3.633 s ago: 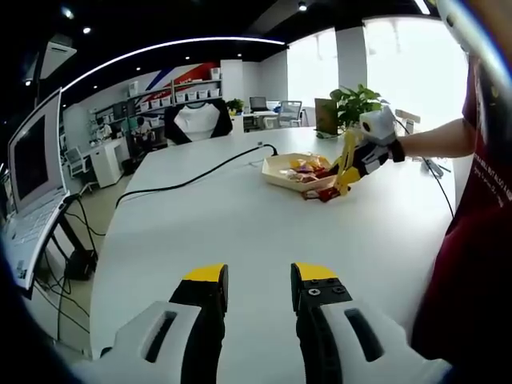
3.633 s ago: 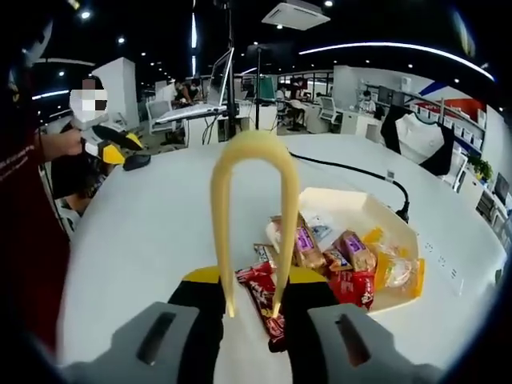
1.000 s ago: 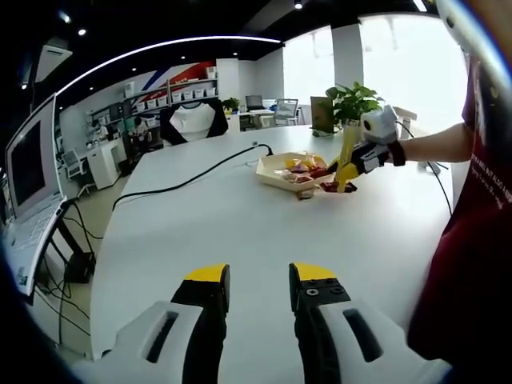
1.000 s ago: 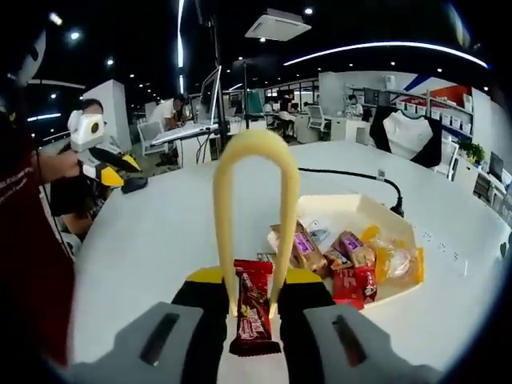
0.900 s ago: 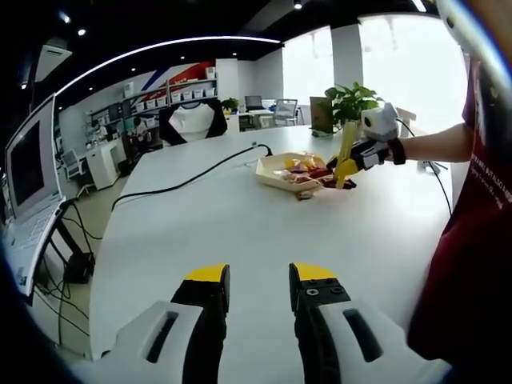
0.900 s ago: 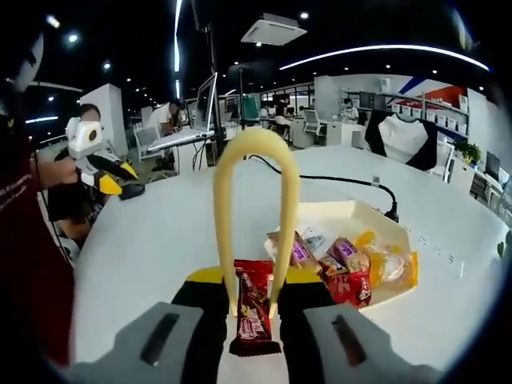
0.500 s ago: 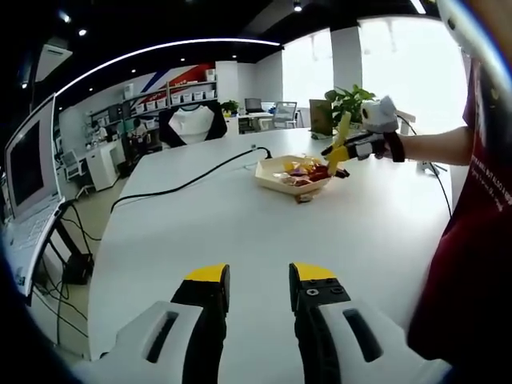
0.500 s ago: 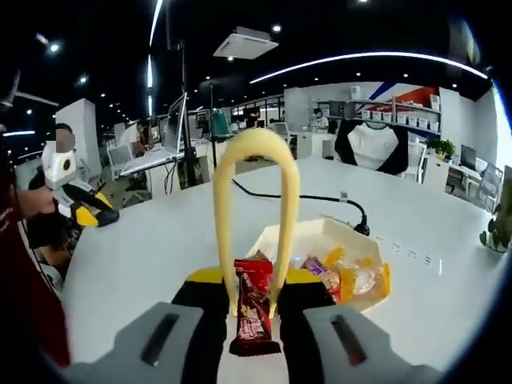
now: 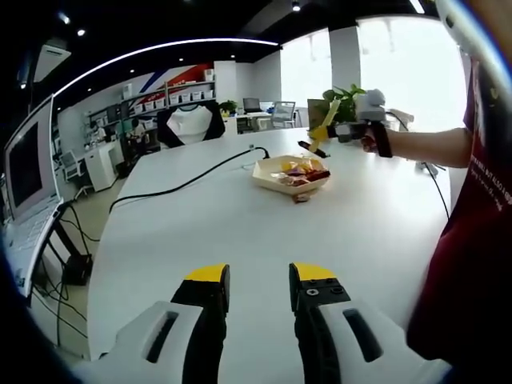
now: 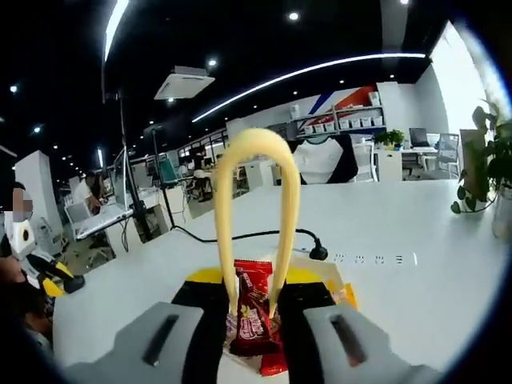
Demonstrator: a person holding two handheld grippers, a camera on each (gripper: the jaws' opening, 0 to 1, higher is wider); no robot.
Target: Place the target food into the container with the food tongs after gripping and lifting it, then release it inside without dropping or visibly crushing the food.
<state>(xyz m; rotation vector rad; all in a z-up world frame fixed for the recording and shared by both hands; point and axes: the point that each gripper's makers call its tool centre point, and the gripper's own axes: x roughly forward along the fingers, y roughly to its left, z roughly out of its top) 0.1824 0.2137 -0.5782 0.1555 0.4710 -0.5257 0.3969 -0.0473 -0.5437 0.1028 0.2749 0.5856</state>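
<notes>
My right gripper (image 10: 254, 282) is shut on yellow food tongs (image 10: 254, 200), whose tips pinch a red snack packet (image 10: 253, 324). The packet hangs over the cream tray (image 10: 342, 290), and other wrapped snacks peek out just below it. In the left gripper view, the tray (image 9: 270, 178) of wrapped snacks sits far across the white table. The right gripper (image 9: 346, 131) is held above it, with the tongs (image 9: 322, 130) pointing left and the packet (image 9: 308, 148) dangling. My left gripper (image 9: 260, 280) hovers open over the near table with nothing between its jaws.
A small packet (image 9: 302, 198) lies on the table beside the tray. A black cable (image 9: 184, 183) runs across the table to a power strip (image 10: 364, 258). A laptop (image 9: 28, 172) stands at the left. A potted plant (image 9: 352, 98) is behind the tray. A person's arm (image 9: 428, 144) reaches in.
The right gripper has risen and swung over the tray, carrying the tongs and red packet up off the table. The left gripper has stayed still.
</notes>
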